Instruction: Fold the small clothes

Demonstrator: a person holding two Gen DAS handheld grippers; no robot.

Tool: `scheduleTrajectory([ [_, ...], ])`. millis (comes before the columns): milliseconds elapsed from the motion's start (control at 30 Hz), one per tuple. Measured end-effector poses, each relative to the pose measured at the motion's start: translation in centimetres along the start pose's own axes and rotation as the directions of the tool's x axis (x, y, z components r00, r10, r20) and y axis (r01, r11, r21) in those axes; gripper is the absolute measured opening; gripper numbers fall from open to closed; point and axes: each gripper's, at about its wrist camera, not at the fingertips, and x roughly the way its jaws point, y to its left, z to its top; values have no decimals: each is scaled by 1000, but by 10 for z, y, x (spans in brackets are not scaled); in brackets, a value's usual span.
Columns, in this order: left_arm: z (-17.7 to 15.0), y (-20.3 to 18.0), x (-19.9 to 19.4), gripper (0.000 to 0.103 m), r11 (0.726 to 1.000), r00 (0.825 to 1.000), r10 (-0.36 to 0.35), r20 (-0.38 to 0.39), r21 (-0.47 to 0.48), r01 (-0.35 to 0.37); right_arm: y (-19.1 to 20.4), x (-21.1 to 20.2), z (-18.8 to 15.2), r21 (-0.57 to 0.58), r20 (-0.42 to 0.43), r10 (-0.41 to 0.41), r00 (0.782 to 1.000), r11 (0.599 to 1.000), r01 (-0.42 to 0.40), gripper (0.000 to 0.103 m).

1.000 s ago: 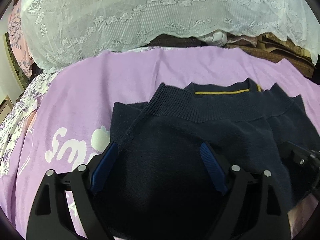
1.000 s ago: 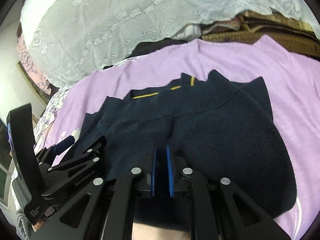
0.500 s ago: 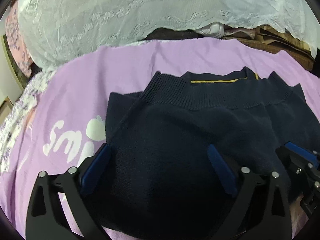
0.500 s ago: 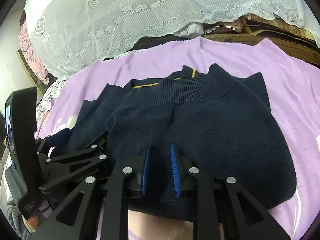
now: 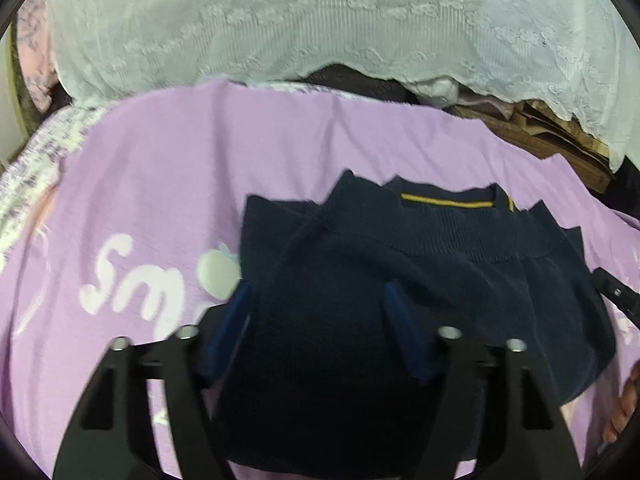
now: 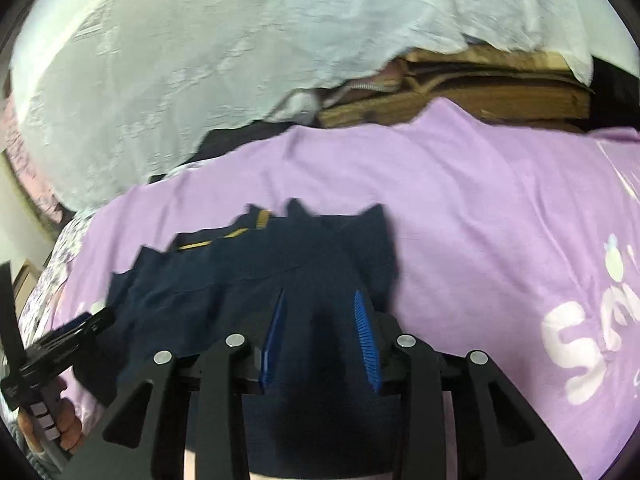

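Both grippers over near hem of dark navy knit garment [image 5: 400,320] on lilac printed sheet [image 5: 180,184]; ribbed band runs crosswise toward frame top. Left gripper [image 5: 318,300] fingers half-spread, just narrowing, grasping nothing; right gripper [image 6: 320,312] fingers narrow, just widening, also grasping nothing.

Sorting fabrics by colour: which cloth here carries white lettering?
The purple sheet under the navy sweater; the white lace cloth behind has only embroidery.

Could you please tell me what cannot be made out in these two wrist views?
- Left wrist view: the navy garment's near edge is hidden behind the left gripper.
- Right wrist view: motion blur smears the garment's yellow trim.
- Both views: the white lace cloth covers the pile behind the purple sheet.
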Motion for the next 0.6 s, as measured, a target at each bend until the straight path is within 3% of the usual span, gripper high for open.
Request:
scheduleTrajectory([
  [133, -3, -2, 3, 60, 1000, 1000, 5, -3, 14, -5, -16, 12, -3, 43, -40, 8, 999, 999, -7, 37],
  [200, -5, -4, 2, 60, 1000, 1000, -3, -2, 28, 3, -13, 19, -5, 13, -55, -13, 998, 1000, 14, 42],
  [333, -10, -12, 11, 44, 995, 998, 55, -23, 86, -53, -16, 22, -8, 24, -75, -19, 997, 999, 21, 42],
  [367, -10, -11, 11, 39, 995, 998, 57, -24, 86, -54, -17, 22, -8, 31, -74, -17, 997, 999, 20, 39],
  [400, -10, -10, 10, 34, 995, 998, 61, -24, 82, -59, -17, 21, -8, 29, -72, -15, 997, 999, 17, 27],
  [467, -10, -6, 8, 16, 995, 997, 71, -29, 78, -68, -12, 16, -7, 17, -55, -18, 998, 1000, 19, 20],
  [500, -11, -3, 6, 14, 996, 997, 66, -32, 69, -64, -11, 13, -7, 11, -43, -22, 999, 1000, 22, 13],
  [600, -15, 4, 0, 4, 996, 997, 61, -40, 69, -58, -12, 3, -2, 32, -27, 6, 1000, 999, -5, 11],
])
